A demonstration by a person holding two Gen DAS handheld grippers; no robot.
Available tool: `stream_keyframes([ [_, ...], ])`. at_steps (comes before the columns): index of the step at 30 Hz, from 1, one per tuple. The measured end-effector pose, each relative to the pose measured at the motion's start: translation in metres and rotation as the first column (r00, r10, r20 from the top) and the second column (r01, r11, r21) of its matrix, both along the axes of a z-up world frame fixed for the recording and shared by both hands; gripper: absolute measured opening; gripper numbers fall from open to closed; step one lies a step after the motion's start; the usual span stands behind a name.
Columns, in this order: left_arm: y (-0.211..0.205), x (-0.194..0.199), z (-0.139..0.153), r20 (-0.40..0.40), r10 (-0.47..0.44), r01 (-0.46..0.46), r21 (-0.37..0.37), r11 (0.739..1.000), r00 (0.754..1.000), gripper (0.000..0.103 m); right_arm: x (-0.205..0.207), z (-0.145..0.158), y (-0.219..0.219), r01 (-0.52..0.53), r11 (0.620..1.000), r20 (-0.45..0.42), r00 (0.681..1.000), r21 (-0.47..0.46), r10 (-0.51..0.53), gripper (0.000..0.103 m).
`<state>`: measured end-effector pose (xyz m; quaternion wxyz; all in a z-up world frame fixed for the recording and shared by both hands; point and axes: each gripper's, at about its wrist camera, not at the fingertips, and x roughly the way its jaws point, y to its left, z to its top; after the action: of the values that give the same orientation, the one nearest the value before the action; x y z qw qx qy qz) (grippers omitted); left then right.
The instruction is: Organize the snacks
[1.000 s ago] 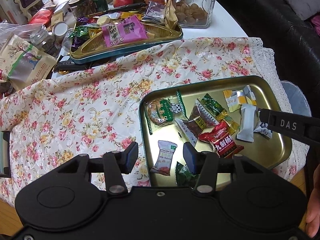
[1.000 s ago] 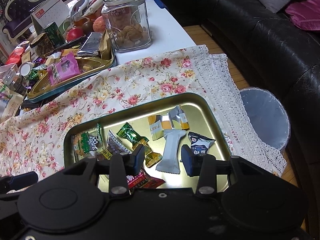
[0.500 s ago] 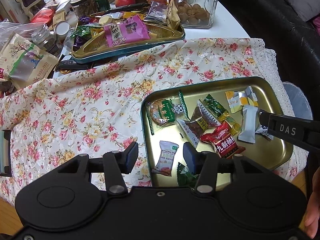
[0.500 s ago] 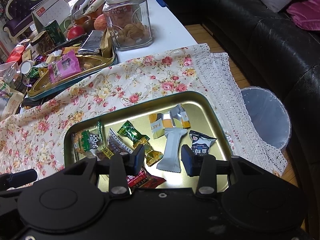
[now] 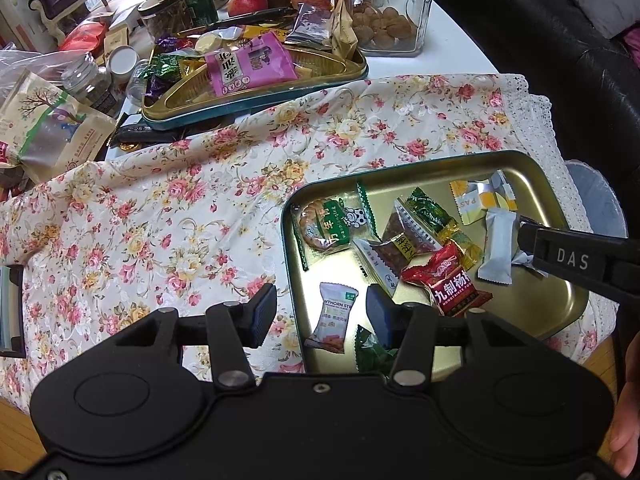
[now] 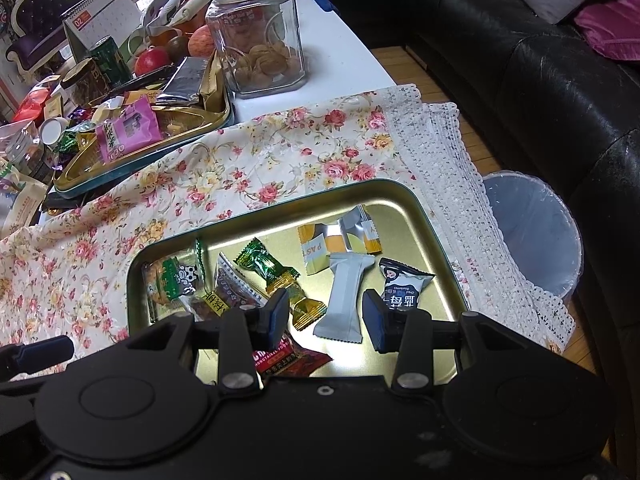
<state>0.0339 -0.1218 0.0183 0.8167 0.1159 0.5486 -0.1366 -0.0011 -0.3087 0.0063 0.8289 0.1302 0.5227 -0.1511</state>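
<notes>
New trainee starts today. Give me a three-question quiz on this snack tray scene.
1. True or false: the left gripper holds a snack.
2. Which packet lies between the right gripper's open jaws: A) grey packet, B) red packet, C) pink packet?
3. What stands past the cloth's lace edge, beside the gold tray?

Key:
1. False, jaws open and empty.
2. A.
3. A lined bin.

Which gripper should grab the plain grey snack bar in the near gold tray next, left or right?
Right, probably. The right gripper hovers open with the grey snack bar lined up between its fingers. The left gripper sits open over the gold tray's opposite end, by the hawthorn candy.
</notes>
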Motion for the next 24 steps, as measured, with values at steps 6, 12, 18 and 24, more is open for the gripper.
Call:
stream_keyframes([
  [6,-0.0006,-0.0009,0.0006,0.008,-0.01,0.01,-0.001,1.0,1.0,0.056,-0.0004,-0.0007,0.0001,-0.001,1.0,-0.001,1.0,0.0,0.001,0.043],
  [12,-0.001,-0.0011,0.0007,0.007,-0.013,0.013,-0.003,1.0,1.0,0.056,-0.0007,-0.0019,0.0003,-0.003,1.0,-0.004,1.0,0.001,0.003,0.043],
  [18,-0.0006,-0.0005,0.0007,0.006,-0.01,0.01,0.001,1.0,1.0,0.056,-0.0012,-0.0035,0.0004,-0.003,1.0,-0.005,1.0,0.002,0.003,0.043],
  [24,-0.0004,-0.001,0.0006,0.005,-0.015,0.015,-0.004,1.0,1.0,0.056,-0.001,-0.003,0.0005,-0.003,1.0,-0.005,1.0,0.002,0.003,0.043],
])
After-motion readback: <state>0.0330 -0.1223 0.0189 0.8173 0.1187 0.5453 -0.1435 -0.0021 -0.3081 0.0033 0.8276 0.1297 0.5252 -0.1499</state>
